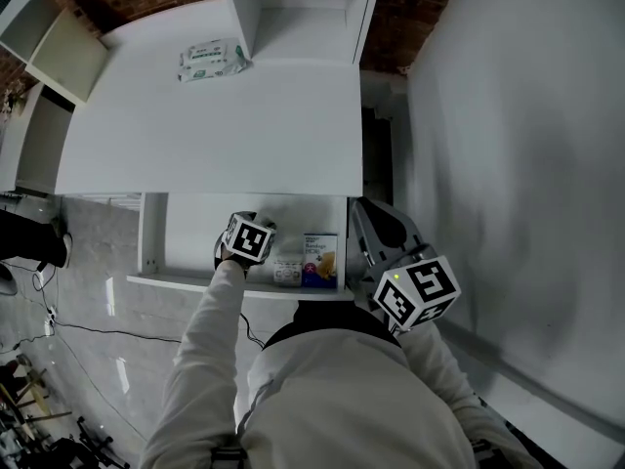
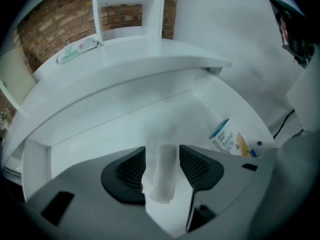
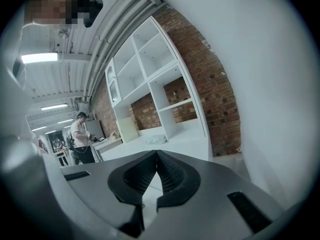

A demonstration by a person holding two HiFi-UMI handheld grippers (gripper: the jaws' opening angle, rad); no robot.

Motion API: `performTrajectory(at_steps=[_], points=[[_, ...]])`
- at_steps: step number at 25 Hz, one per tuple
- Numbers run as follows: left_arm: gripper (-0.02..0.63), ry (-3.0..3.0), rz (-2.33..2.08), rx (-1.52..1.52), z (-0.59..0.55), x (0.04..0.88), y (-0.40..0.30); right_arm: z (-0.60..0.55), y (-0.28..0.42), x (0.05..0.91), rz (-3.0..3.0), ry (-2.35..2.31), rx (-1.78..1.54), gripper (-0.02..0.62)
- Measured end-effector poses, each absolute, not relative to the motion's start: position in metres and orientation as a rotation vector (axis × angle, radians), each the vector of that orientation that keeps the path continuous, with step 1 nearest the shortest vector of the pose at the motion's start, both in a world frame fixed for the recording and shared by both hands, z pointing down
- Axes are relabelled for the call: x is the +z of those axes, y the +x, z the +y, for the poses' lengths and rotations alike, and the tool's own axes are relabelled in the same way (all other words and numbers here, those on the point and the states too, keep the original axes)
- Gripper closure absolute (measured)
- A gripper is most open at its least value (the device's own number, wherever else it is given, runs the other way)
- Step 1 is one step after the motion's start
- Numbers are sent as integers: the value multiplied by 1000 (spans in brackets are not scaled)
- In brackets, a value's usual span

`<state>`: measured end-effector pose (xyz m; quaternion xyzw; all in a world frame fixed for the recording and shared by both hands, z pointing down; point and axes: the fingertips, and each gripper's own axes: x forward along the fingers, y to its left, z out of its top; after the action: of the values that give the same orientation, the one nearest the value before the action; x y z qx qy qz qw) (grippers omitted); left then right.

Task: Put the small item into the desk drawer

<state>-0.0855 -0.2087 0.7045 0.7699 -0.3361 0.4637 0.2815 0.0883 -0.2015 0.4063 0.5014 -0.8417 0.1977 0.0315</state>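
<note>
While the small white roll (image 2: 162,176) stands loose in the open drawer (image 2: 100,129) between the parted jaws of the left gripper (image 2: 161,170), and the right gripper (image 3: 156,159) is held shut on nothing, the roll could be toppled if clipped by a pad during withdrawal.

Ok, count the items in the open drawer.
2: a bandage box at the drawer's right end, a white roll between the left gripper's open jaws. More may be hidden.
</note>
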Motion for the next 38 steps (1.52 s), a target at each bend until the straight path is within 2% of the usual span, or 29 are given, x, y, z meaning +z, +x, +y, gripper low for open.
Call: performTrajectory(at_steps=[6, 10, 17, 28, 38], points=[[390, 2182, -1050, 1083, -226, 631, -96, -205, 79, 403, -2615, 1509, 600, 568], [462, 2234, -1201, 977, -233, 588, -112, -203, 69, 400, -2636, 1487, 593, 568], [517, 2283, -1394, 727, -237, 520, -126, -196, 55, 395, -2667, 1454, 564, 568], [563, 2293, -1628, 447, -207, 447, -159, -187, 44, 385, -2690, 1434, 525, 568], [588, 2252, -1731, 253, -170, 419, -185, -173, 25, 379, -2727, 1359, 473, 568]])
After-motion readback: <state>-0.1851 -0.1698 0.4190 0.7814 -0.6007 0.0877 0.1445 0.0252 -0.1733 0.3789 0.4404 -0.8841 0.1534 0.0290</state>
